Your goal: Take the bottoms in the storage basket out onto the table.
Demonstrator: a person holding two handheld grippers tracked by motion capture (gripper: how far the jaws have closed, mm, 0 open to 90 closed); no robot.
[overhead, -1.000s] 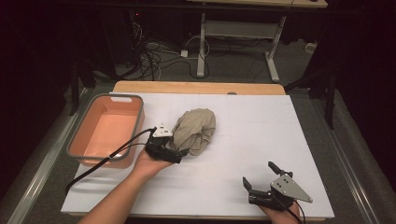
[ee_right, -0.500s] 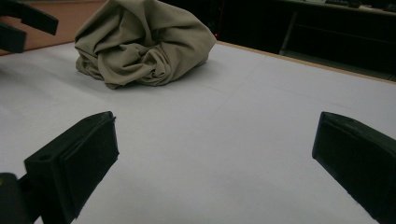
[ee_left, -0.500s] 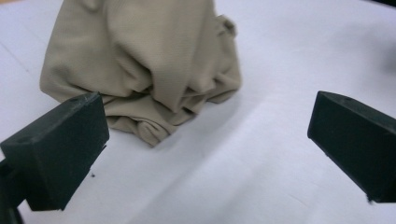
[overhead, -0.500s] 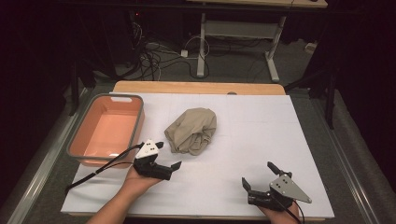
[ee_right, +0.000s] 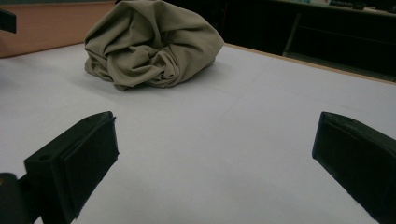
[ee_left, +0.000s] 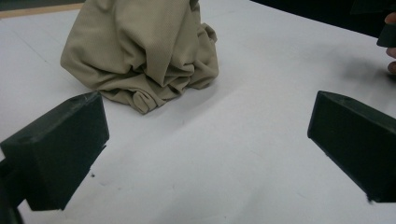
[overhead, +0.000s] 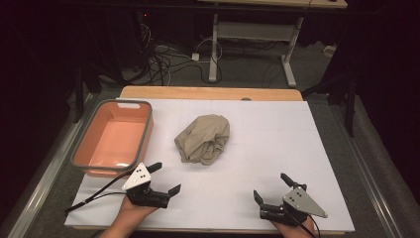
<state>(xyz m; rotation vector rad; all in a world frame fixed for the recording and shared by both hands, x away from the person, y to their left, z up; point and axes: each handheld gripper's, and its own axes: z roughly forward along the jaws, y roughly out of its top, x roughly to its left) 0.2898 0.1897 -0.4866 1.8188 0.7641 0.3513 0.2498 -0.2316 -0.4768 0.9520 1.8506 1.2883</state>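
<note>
At the near edge of the white table, the left gripper and the right gripper each rest in a hand, both with jaws spread wide and nothing between them. Farther in, near the middle of the table, lies the beige cloth, crumpled into a loose heap (folds bunched toward its near side) and well apart from both grippers. To its left sits the orange bin, just beside the table's left edge.
</note>
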